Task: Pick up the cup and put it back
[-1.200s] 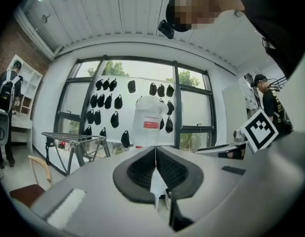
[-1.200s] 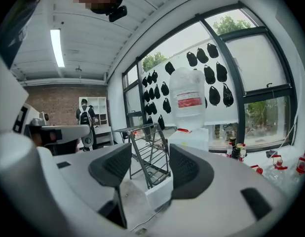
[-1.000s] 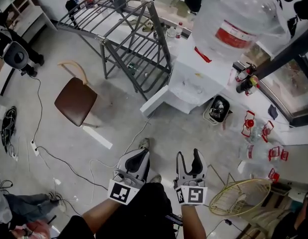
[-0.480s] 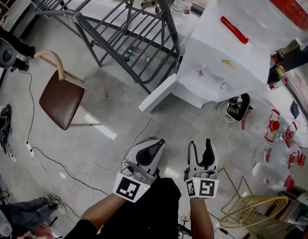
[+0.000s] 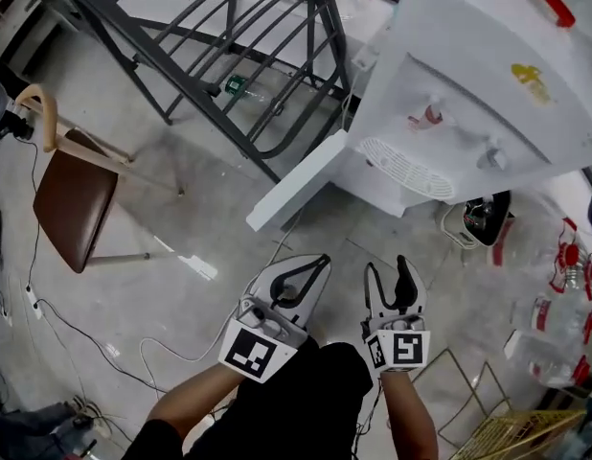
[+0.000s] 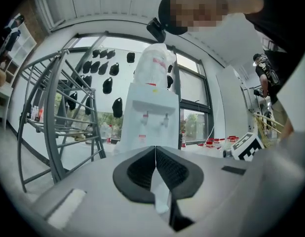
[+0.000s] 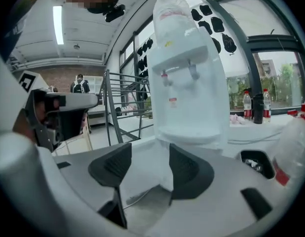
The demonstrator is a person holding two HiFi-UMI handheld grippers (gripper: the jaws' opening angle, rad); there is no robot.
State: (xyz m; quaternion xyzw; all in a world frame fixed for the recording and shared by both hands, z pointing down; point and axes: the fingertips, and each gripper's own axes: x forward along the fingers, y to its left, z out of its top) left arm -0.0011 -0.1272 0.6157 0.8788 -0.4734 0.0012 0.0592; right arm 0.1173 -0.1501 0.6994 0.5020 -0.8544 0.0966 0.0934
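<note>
The person is holding both grippers low over the floor [image 5: 181, 209], facing the water dispenser [image 5: 468, 94]. The left gripper [image 5: 322, 260] is pressing its jaws together on nothing. The right gripper [image 5: 387, 265] is standing partly open and empty. The cup is not showing clearly anywhere, so I cannot tell its direction.

Water dispenser [image 5: 488, 75] top and grey metal rack [image 5: 162, 68] beyond the head view's upper edge.

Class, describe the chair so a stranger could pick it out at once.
Find the big grey metal rack at the top of the head view. On the floor to its left stands the chair. Its brown seat and pale curved backrest set it apart from the grey bars.
</note>
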